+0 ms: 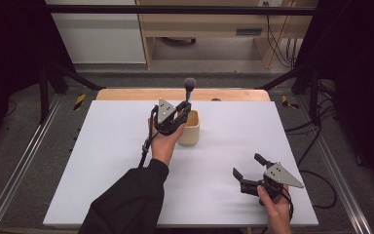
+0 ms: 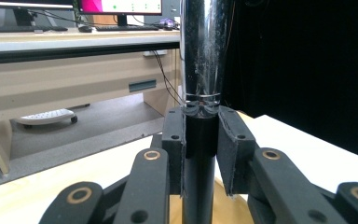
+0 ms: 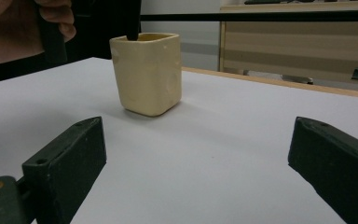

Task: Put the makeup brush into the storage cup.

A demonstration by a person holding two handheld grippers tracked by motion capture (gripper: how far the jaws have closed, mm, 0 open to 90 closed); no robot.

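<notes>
One brush (image 1: 189,89), upright in one cup (image 1: 191,130), gripped by left tongs (image 1: 175,118); tip probably inside. Right tongs (image 1: 248,168) wide, empty.

Grey floor (image 1: 209,53) beyond the table – pale wooden desk (image 1: 214,22), black curtains (image 1: 355,44) either side

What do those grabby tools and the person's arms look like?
Both are black, each topped by a grey three-cornered plate. The left gripper trails a black cable; its linked jaws have brass-ringed pivots and flat pads. The right gripper has chunky black jaws. The left arm wears a dark sleeve.
</notes>
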